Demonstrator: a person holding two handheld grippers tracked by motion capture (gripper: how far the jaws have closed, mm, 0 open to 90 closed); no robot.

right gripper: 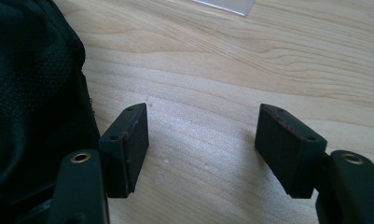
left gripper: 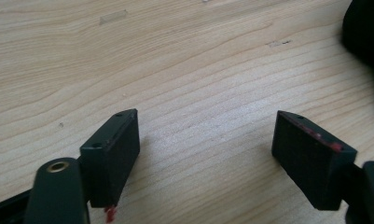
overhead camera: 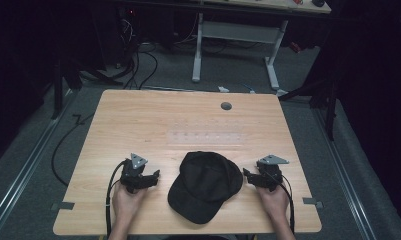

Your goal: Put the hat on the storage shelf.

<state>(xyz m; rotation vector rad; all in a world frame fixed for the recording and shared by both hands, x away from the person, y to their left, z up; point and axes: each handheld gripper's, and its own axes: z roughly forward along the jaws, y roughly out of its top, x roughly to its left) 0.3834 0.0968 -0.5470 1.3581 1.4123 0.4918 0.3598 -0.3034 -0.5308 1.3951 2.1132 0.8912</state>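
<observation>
A black cap (overhead camera: 206,184) lies on the wooden table (overhead camera: 188,125) near its front edge, brim toward the person. My left gripper (overhead camera: 153,176) rests on the table to the cap's left, jaws wide apart over bare wood (left gripper: 208,149). The cap's dark edge (left gripper: 364,32) shows at the upper right of the left gripper view. My right gripper (overhead camera: 247,175) sits just right of the cap, open, with nothing between its jaws (right gripper: 203,149). The cap's black fabric (right gripper: 31,84) lies right beside the left jaw in the right gripper view.
A clear strip (overhead camera: 205,136) lies flat on the table behind the cap. A round grey grommet (overhead camera: 226,106) sits near the far edge. Beyond the table stand a white desk frame (overhead camera: 235,45) and floor cables (overhead camera: 138,70).
</observation>
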